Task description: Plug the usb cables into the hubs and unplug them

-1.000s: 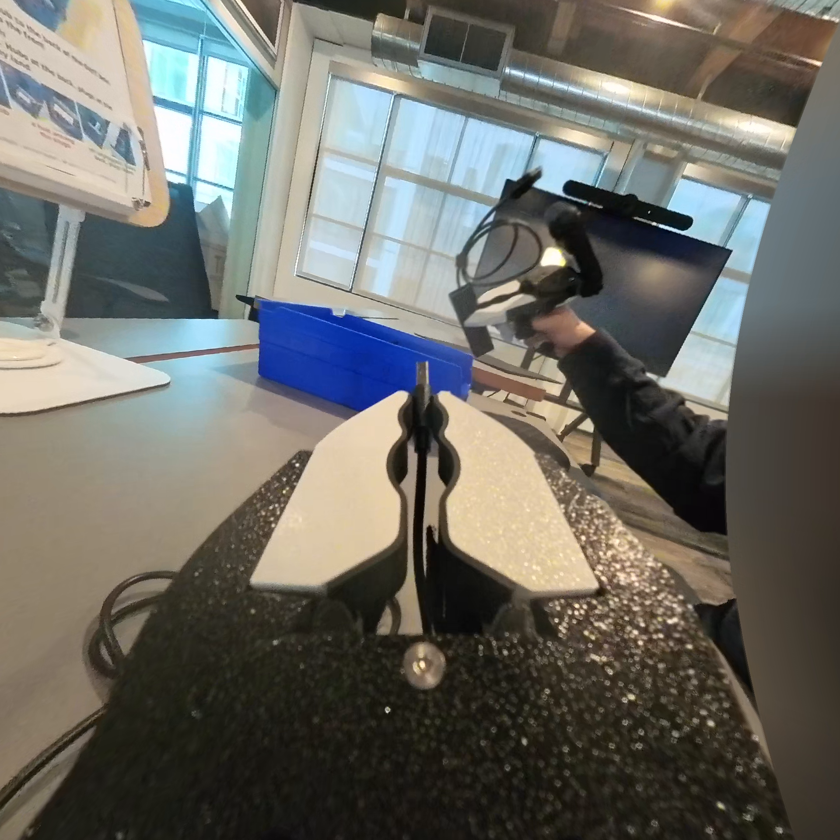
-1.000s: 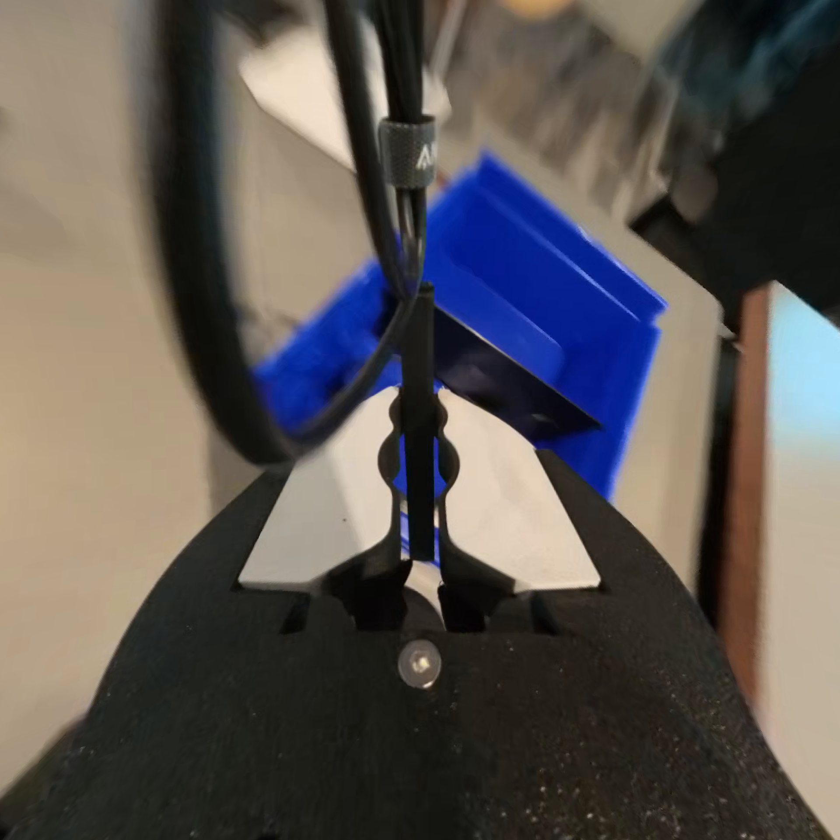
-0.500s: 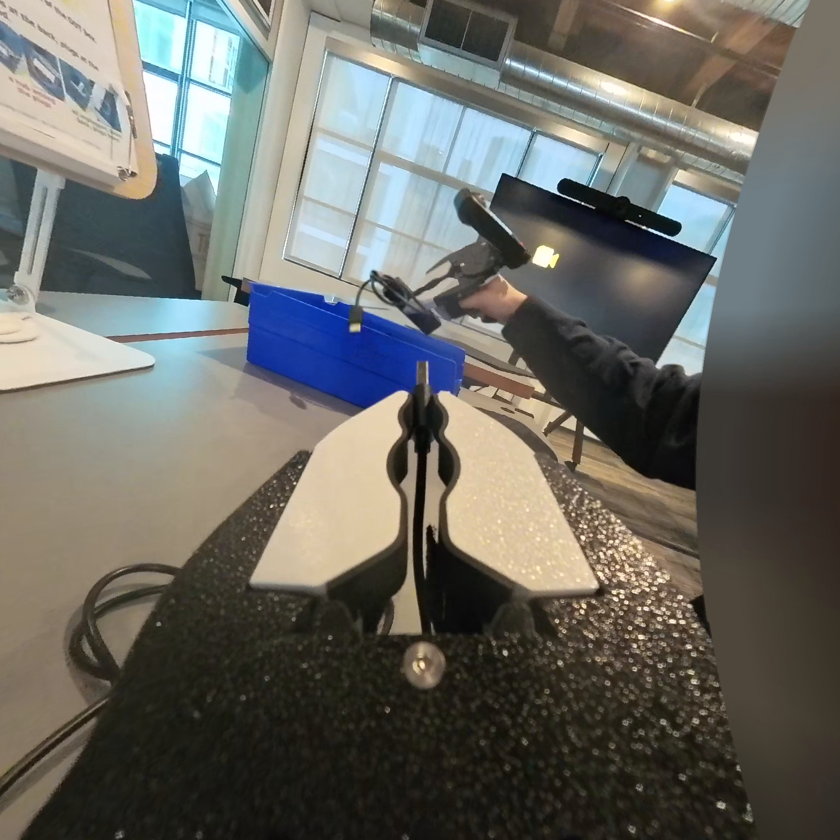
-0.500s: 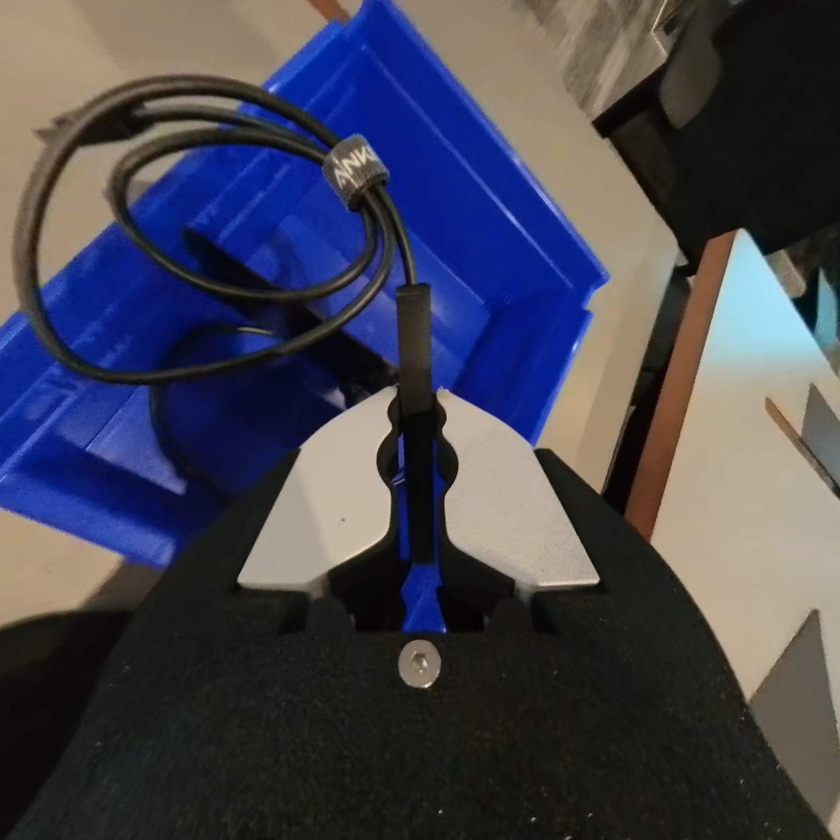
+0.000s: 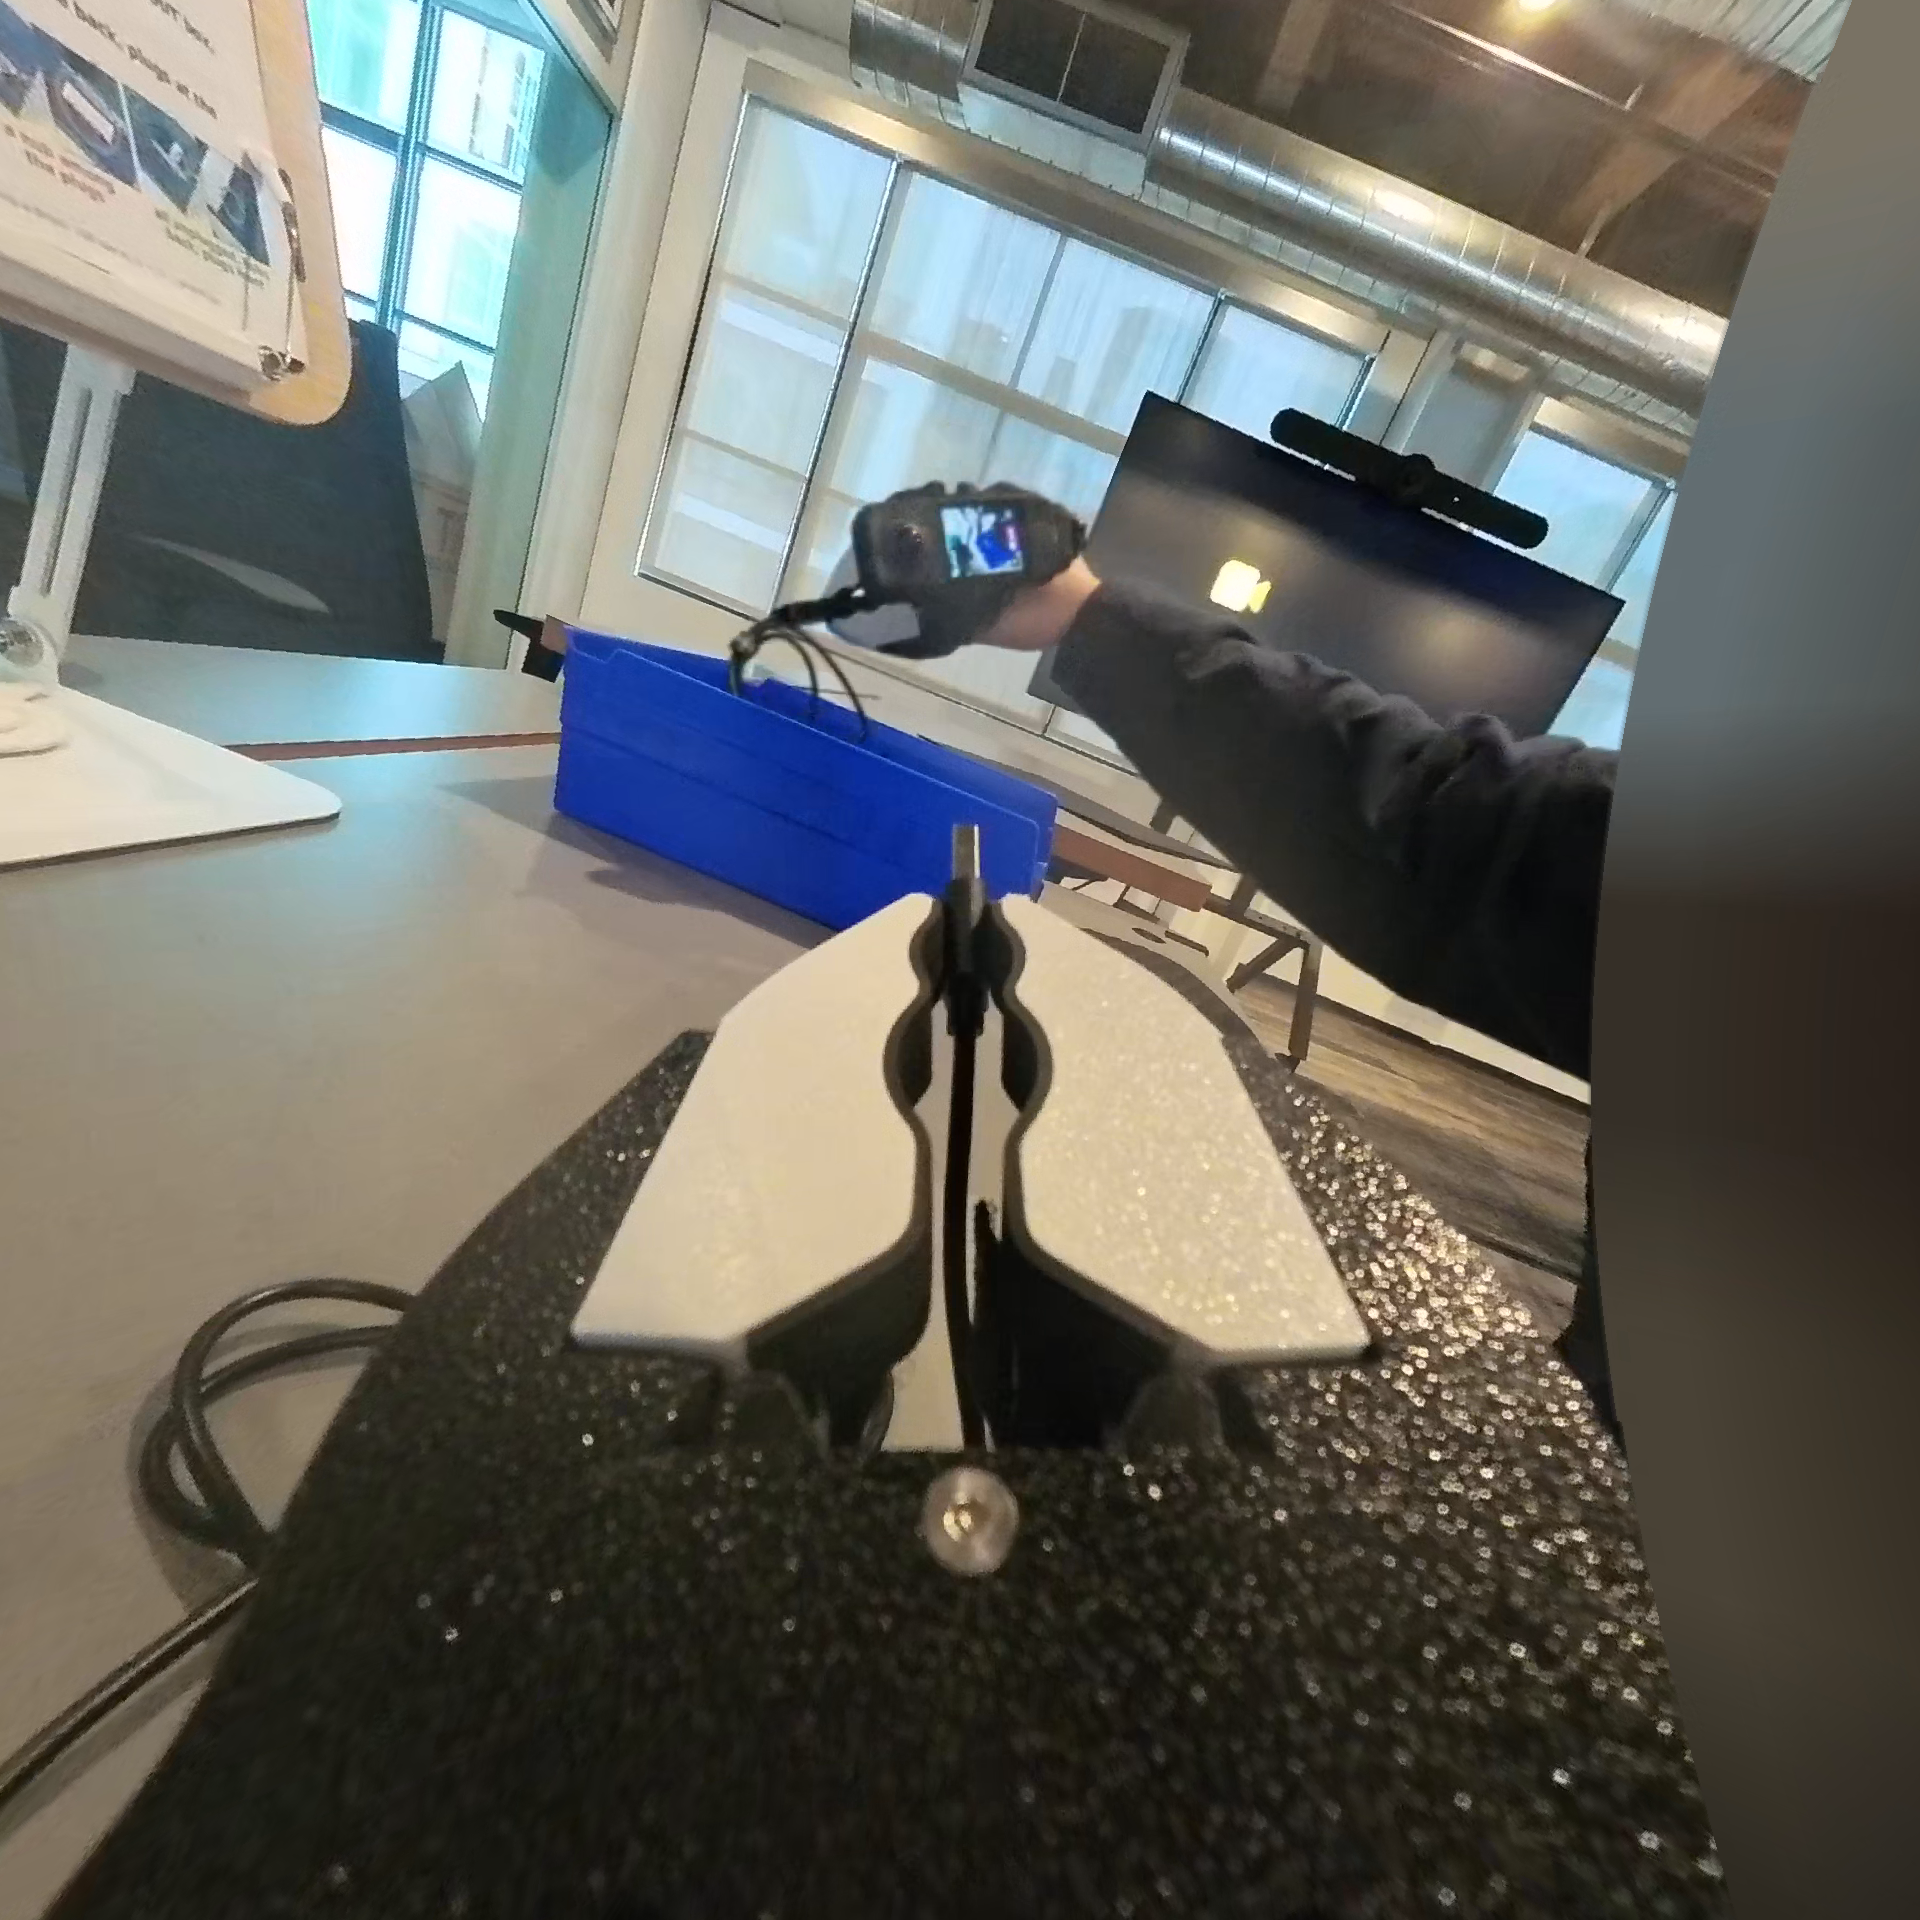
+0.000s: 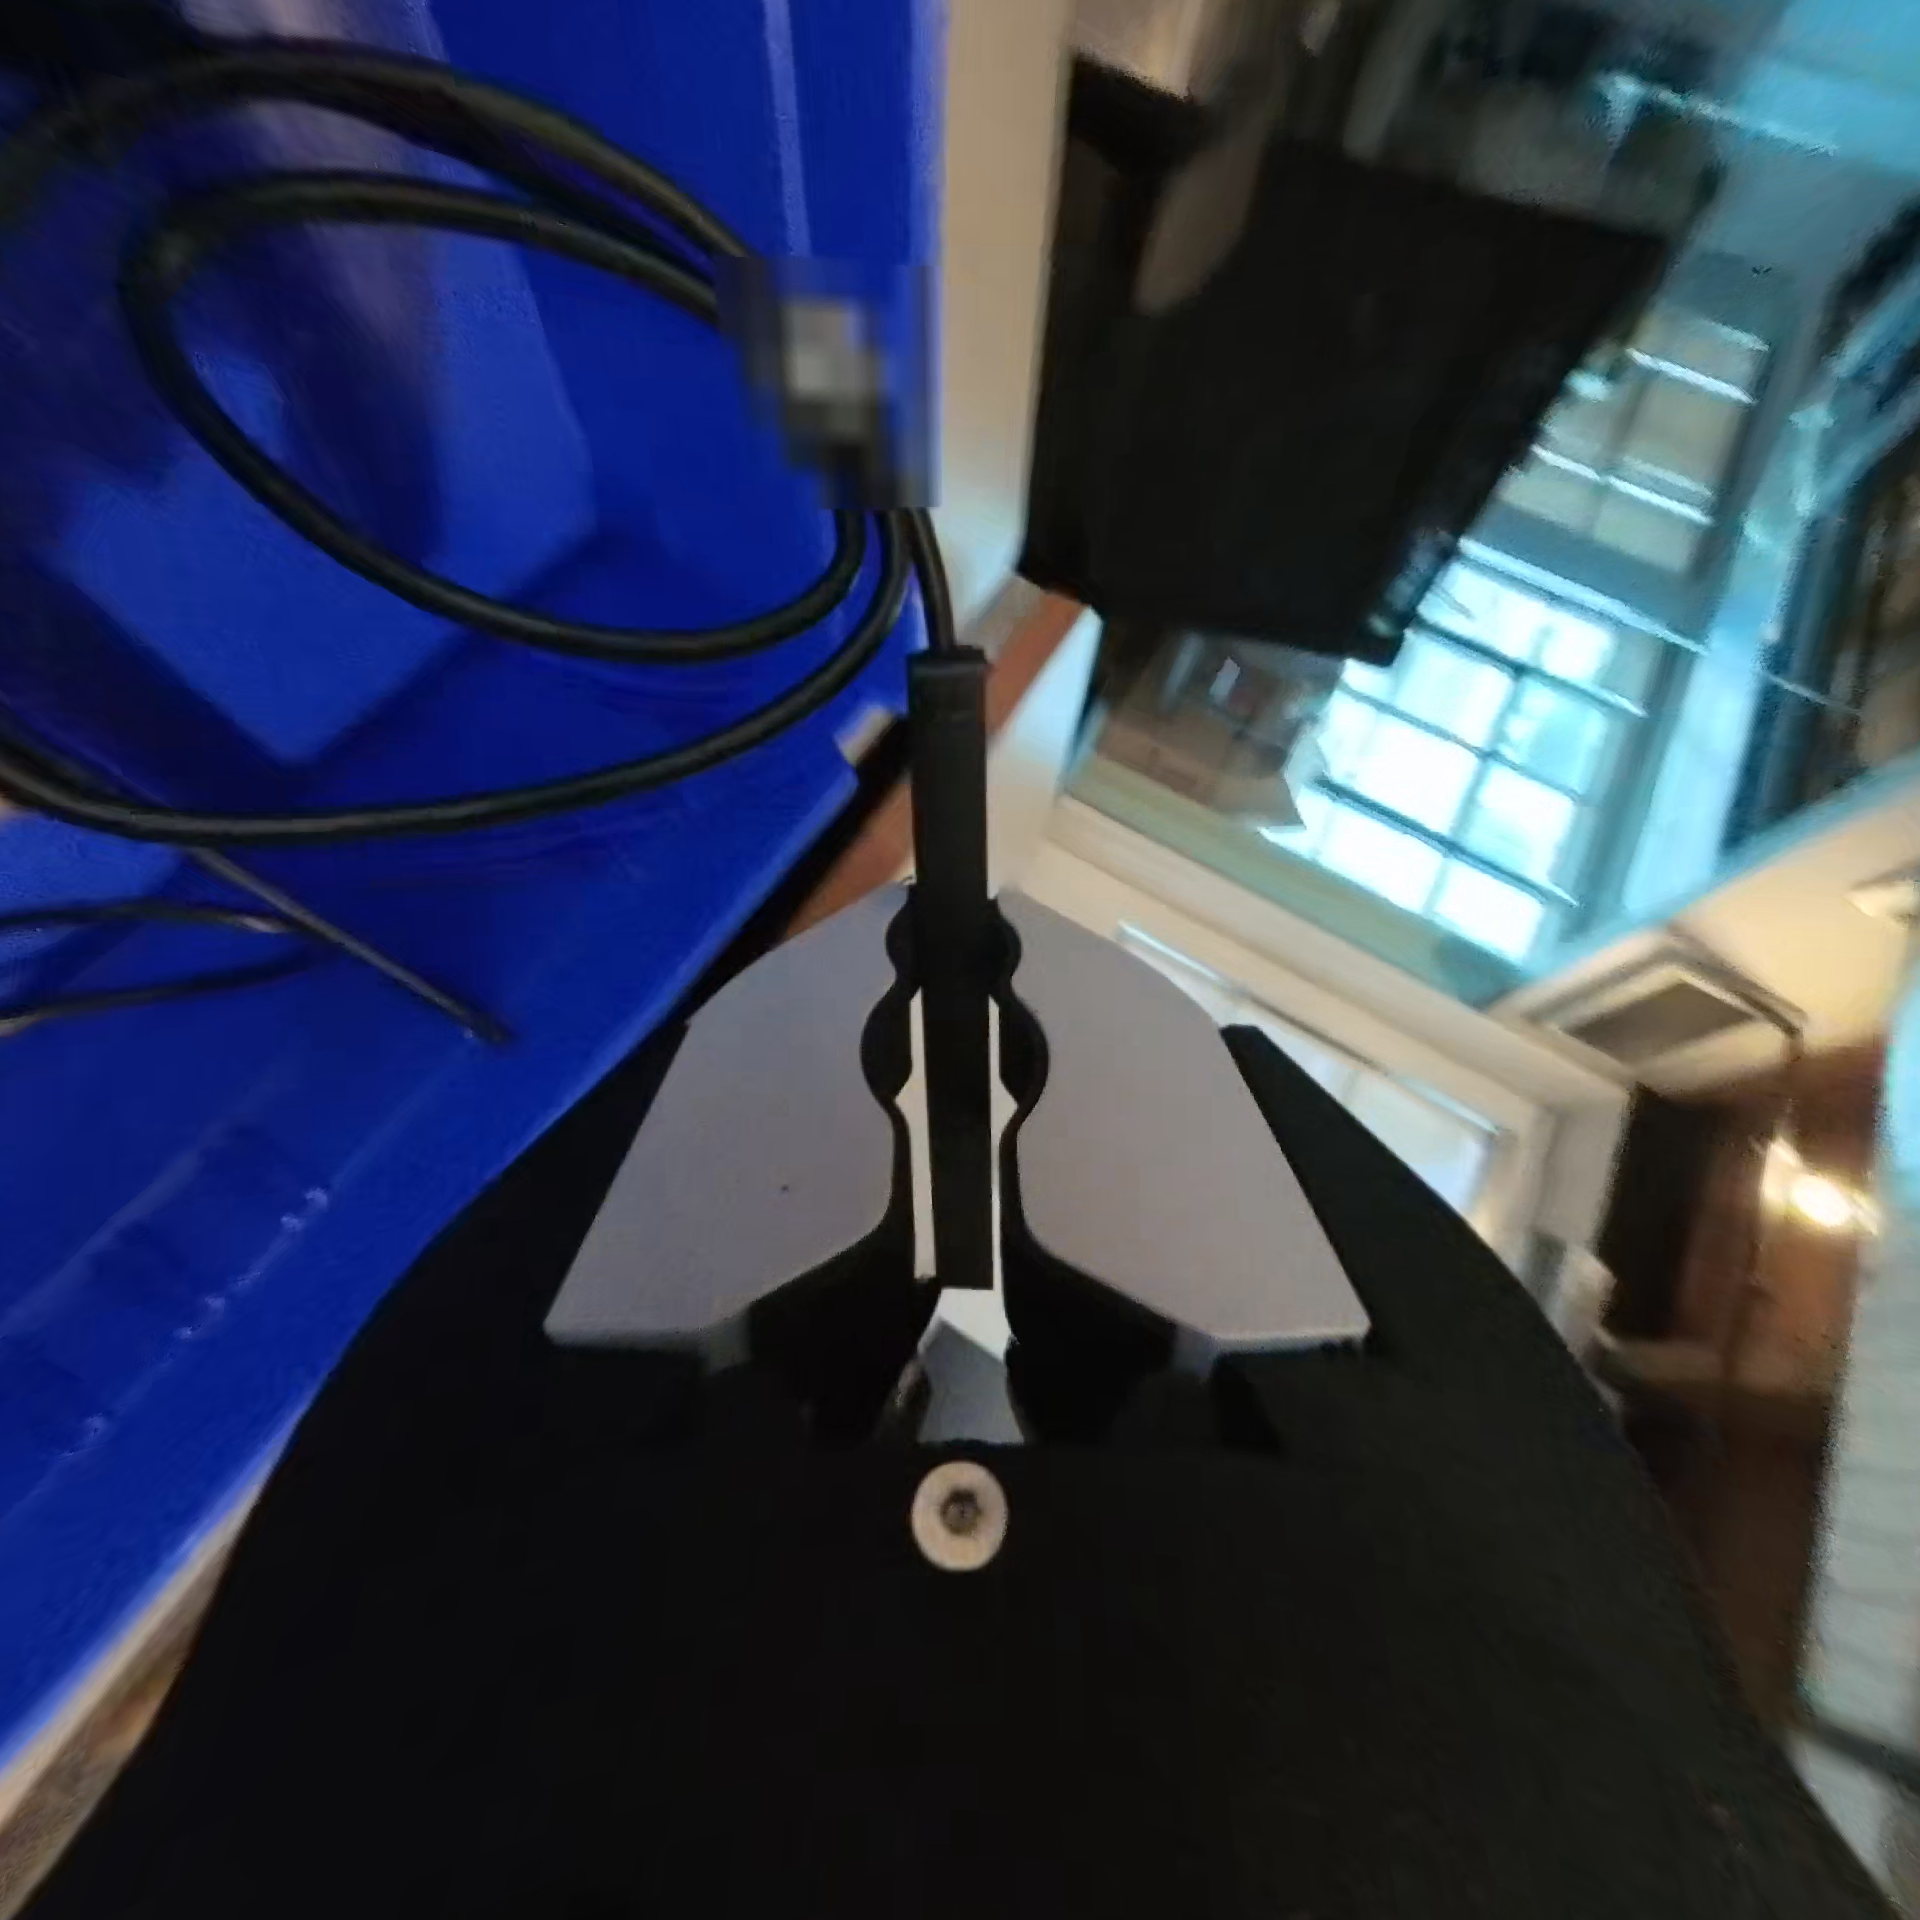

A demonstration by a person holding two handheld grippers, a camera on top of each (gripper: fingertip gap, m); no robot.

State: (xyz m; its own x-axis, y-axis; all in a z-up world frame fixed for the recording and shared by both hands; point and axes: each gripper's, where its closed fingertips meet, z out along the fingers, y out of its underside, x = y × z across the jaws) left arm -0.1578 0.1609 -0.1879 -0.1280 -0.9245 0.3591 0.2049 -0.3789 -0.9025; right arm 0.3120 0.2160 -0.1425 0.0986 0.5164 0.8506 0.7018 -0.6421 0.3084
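Observation:
My left gripper is shut on a black USB cable; its metal plug sticks out past the fingertips. The rest of that cable loops on the grey table at lower left. My right gripper is shut on a thin black USB hub, seen edge-on. The hub's coiled black cable hangs against the blue bin. In the left wrist view the right gripper is held over the blue bin, with the coil dipping into it.
A white stand with a printed sheet and its white base are at the left. A dark monitor stands behind the bin. The person's dark sleeve reaches across the right side.
The right gripper has come down from mid-air to the blue bin and turned, so the coil now hangs into the bin. The left gripper has hardly moved.

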